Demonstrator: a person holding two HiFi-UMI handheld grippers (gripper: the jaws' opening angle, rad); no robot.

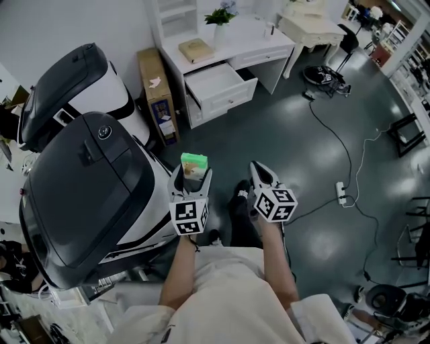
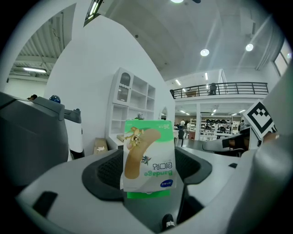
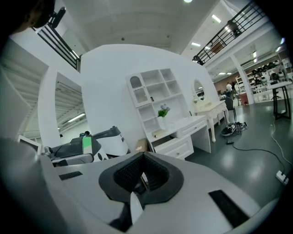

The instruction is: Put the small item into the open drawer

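A small green and white bandage box (image 1: 194,165) stands upright between the fingers of my left gripper (image 1: 193,175), which is shut on it at waist height. In the left gripper view the box (image 2: 149,157) fills the middle, printed side facing the camera, with the left gripper (image 2: 149,185) clamped on its lower part. My right gripper (image 1: 261,176) hangs beside it, shut and holding nothing; its pads (image 3: 151,171) meet. The open drawer (image 1: 218,84) juts out of a white desk (image 1: 269,39) far ahead across the floor, also seen as the drawer (image 3: 176,145) in the right gripper view.
Two large dark-lidded white machines (image 1: 87,195) crowd the left side. A cardboard box (image 1: 158,94) leans beside the desk. A book (image 1: 195,49) and a potted plant (image 1: 220,17) are on the desktop. Cables and a power strip (image 1: 342,193) cross the dark floor at right.
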